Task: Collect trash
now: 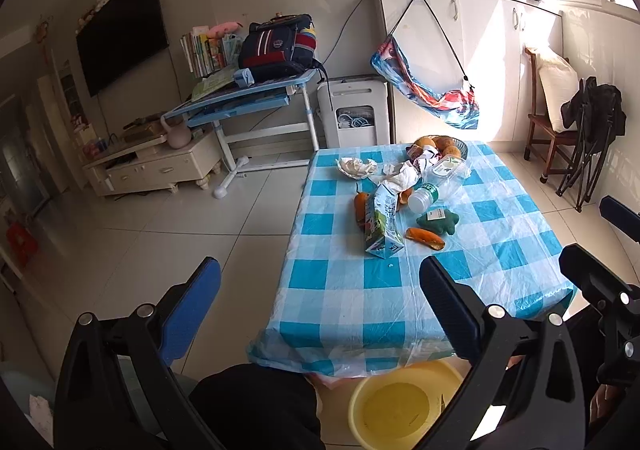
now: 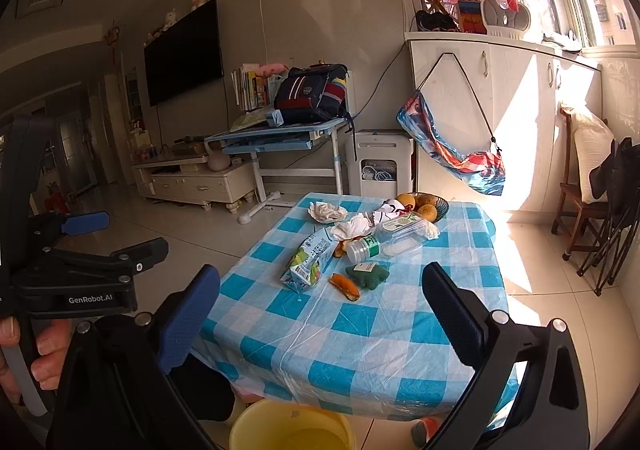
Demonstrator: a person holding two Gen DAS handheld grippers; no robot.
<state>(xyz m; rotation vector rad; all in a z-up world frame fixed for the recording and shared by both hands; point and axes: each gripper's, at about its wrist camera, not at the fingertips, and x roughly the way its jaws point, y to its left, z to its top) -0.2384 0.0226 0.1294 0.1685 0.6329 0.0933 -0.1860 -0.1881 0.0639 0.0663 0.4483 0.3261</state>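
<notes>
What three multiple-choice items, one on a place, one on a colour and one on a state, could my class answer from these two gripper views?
1. Where is the yellow basin?
A. On the floor at the near end of the table
B. On the wooden chair
C. On the blue desk

2. What colour is the small plush toy beside the plastic bottle?
A. Red
B. Dark green
C. White

3. How does the milk carton lie?
A. Upright
B. Held in a gripper
C. On its side on the tablecloth

Answers:
1. A: the basin shows below the table's near edge in both views.
2. B: the toy is dark green with a white tag.
3. C: the carton lies flat; the left gripper and right gripper are both open and hold nothing.
</notes>
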